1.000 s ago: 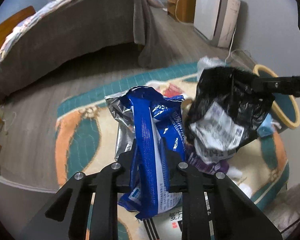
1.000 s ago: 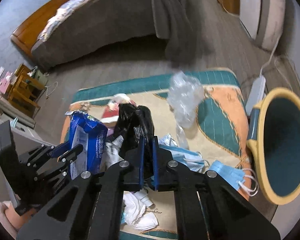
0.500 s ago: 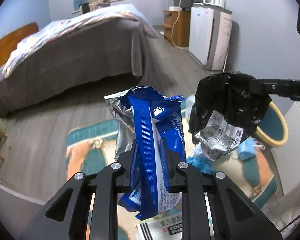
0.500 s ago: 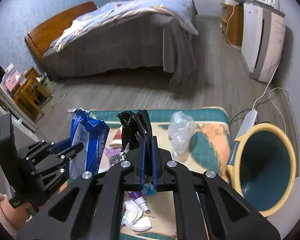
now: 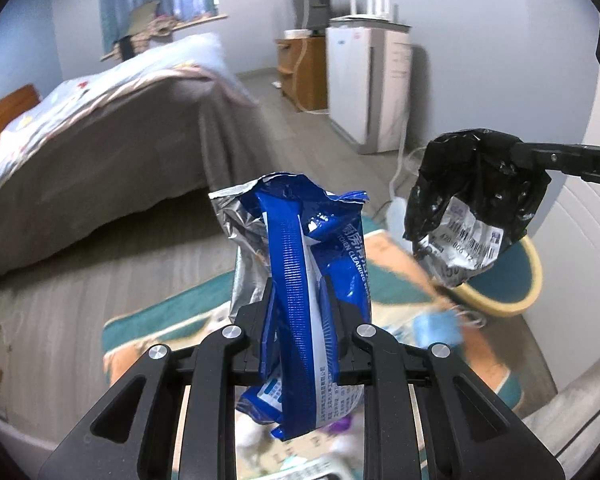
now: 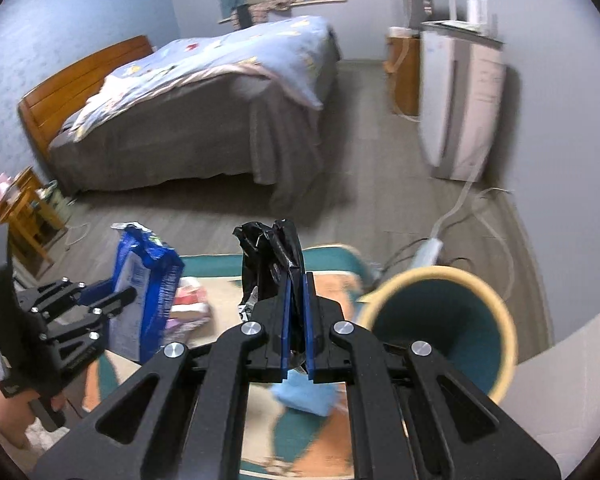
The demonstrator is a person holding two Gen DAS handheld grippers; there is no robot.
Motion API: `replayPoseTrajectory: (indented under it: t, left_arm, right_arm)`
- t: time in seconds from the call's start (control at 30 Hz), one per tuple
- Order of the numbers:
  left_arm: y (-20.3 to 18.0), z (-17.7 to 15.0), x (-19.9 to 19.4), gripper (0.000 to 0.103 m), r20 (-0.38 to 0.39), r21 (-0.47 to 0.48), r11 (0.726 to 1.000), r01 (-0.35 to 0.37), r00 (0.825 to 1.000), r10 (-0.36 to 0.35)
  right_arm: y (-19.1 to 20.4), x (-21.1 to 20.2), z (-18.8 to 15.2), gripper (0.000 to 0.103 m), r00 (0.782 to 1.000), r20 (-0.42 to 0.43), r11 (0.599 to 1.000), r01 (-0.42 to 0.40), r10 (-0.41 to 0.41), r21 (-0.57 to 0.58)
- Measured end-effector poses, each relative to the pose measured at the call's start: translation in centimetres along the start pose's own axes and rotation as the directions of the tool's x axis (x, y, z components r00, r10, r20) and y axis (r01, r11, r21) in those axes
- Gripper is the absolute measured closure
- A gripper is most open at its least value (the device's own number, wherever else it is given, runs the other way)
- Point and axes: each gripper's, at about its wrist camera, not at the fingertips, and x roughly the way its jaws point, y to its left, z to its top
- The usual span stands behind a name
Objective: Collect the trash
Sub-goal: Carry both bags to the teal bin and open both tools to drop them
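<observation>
My left gripper (image 5: 296, 300) is shut on a crumpled blue wipes packet (image 5: 300, 264) with a silver inside, held upright well above the rug. The same blue wipes packet (image 6: 148, 280) and left gripper (image 6: 112, 300) show at the left of the right wrist view. My right gripper (image 6: 296, 300) is shut on a crumpled black plastic bag (image 6: 272, 256). From the left wrist view that black plastic bag (image 5: 476, 200) with a white label hangs over the yellow-rimmed teal bin (image 5: 504, 280). The bin (image 6: 440, 320) stands just right of my right gripper.
A patterned teal and orange rug (image 6: 332, 432) lies below with a blue face mask (image 6: 304, 396) and other litter on it. A bed (image 6: 204, 120) fills the back left. A white appliance (image 6: 460, 104) and its cable (image 6: 460, 208) stand at the right wall.
Both grippers have risen from the rug with their trash still held. The view now takes in more of the room, and the bin has come closer to the black bag.
</observation>
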Motion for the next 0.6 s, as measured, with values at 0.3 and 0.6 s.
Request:
replayPoseTrajectory:
  t: [0.3,0.6]
  left_arm:
    - [-6.9,3.0,2.6,0.081,-0.020,0.098,0.991,0.096,0.995,-0.094]
    - [-12.2,4.5,5.7,0.081,-0.086,0.148,0.970,0.192,0.980,-0.181]
  right_arm:
    - [-9.4,-1.9,-1.8,0.098,0.992,0.005,0.986,0.128,-0.129,0.105]
    - [-16.1,-2.1,-4.6,0.098,0.975,-0.036,0.958,0.221,-0.218,0.183]
